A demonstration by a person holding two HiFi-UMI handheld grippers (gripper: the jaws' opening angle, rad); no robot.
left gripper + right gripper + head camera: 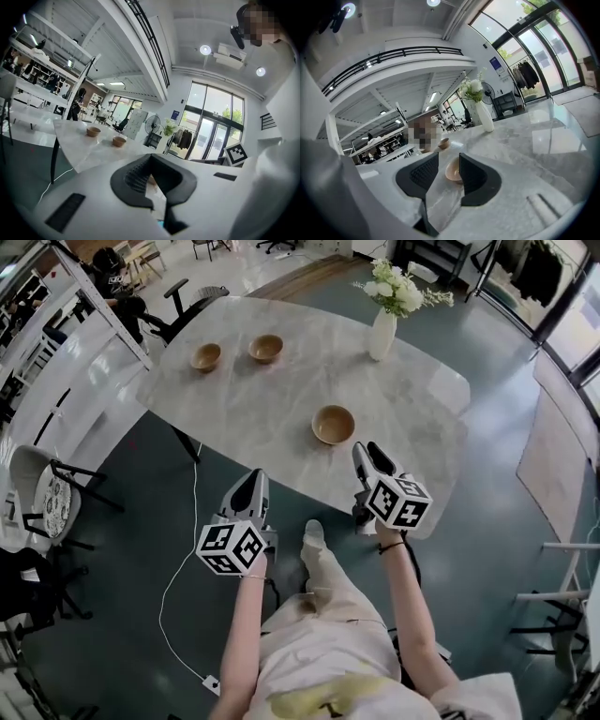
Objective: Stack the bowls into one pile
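Note:
Three wooden bowls stand apart on the marble table (281, 399): one at the far left (205, 356), one beside it (265, 348), and a nearer one (334, 424). My right gripper (369, 456) hovers over the table's near edge, just short of the nearer bowl (452, 172), which shows ahead through its open, empty jaws. My left gripper (253, 482) is lower left, off the table's near edge. It has a narrow gap between its pads and holds nothing. Its view shows the two far bowls (93, 131) (119, 140).
A white vase of flowers (382, 332) stands at the table's far right. Black chairs (192, 298) stand beyond the far left corner and a white chair (42, 493) to the left. A white cable (178, 568) lies on the green floor.

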